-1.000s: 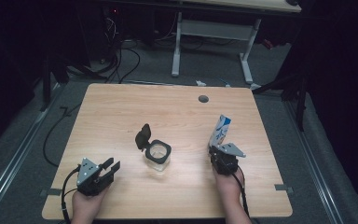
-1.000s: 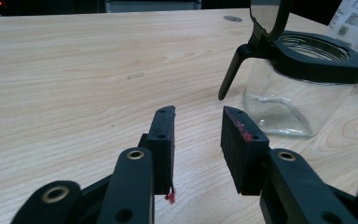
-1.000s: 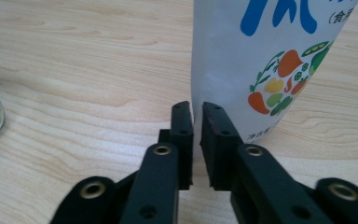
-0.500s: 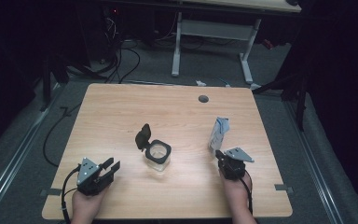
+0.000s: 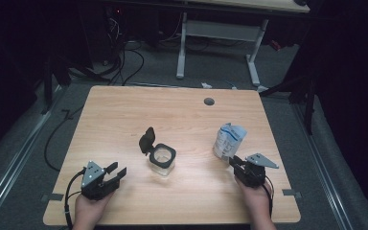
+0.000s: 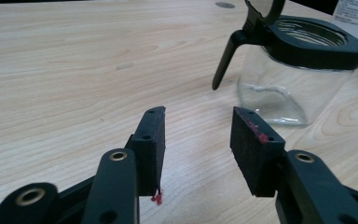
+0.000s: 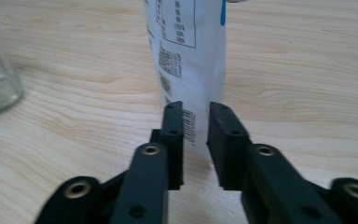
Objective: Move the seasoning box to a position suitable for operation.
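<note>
The wooden surface [image 5: 124,120] carries a standing white pouch [image 5: 228,140] and an open-lidded glass jar [image 5: 162,160]. The right hand-held gripper [image 7: 196,122], just released, frames the pouch's printed base up close; the left hand-held gripper [image 6: 198,126], likewise just opening, gapes empty beside the jar.

Light wood table [image 5: 124,120], round cable hole [image 5: 209,101] near far edge; glass jar [image 5: 162,162] with open black lid mid-table, white pouch [image 5: 227,140] standing to its right.
</note>
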The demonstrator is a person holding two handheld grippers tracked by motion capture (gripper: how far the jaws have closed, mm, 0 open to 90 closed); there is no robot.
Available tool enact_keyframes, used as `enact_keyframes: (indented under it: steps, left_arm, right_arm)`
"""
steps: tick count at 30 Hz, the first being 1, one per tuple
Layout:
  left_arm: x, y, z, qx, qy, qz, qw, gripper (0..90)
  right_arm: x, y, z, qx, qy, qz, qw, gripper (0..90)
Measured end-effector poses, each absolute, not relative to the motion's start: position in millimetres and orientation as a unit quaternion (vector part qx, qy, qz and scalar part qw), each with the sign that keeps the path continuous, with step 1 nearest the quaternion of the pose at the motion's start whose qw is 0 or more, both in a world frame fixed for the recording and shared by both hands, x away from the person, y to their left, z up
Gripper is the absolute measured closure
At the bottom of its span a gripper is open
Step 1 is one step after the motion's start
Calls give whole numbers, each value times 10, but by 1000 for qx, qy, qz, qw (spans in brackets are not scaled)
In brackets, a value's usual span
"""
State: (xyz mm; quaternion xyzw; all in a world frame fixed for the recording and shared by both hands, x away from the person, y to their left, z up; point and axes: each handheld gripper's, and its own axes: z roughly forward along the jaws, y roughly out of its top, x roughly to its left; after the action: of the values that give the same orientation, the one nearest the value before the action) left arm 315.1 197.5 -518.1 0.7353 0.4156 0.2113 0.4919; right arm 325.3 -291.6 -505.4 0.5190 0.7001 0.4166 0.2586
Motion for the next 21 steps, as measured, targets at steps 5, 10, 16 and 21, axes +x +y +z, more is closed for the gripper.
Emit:
enact_keyframes:
  steps: [5,10,16,21]
  left_arm:
    - [3148,1983,-5184,736,415,209,492,550]
    - [3153,2000,-5186,735,416,201,496,537]
    - [3151,1989,-5192,740,408,204,494,515]
    - [3144,1990,-5194,738,409,211,494,488]
  right_arm:
    - [3264,-2958,-5002,506,706,420,262,629]
    - [3296,-2954,-4934,490,713,421,274,616]
    - [3365,-3001,-4931,493,712,420,272,611]
    - [3405,-2995,-4906,495,709,422,274,609]
